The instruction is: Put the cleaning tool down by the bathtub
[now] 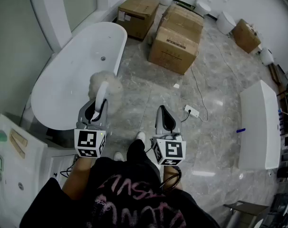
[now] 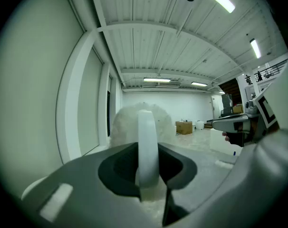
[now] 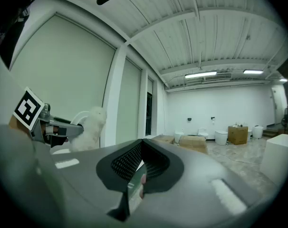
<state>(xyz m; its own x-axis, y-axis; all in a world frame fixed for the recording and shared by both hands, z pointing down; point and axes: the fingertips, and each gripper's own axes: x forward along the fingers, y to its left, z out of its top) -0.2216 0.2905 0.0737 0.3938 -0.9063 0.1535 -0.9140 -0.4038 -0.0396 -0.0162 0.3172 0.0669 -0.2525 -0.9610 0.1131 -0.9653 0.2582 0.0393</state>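
Several cardboard boxes (image 1: 175, 38) stand beyond the bathtub (image 1: 63, 96), and a power strip (image 1: 192, 111) lies on the floor. The fingers of the left gripper (image 1: 98, 109) clamp the cleaning tool (image 1: 106, 85); those of the right gripper (image 1: 163, 112) are closed and empty.

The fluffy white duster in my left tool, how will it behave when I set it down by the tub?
Probably very light: the duster is mostly a puffy head. Its white handle looks rigid, holding its shape in the left tool, so it shouldn't flop. The soft head likely resists rolling beside the bathtub.
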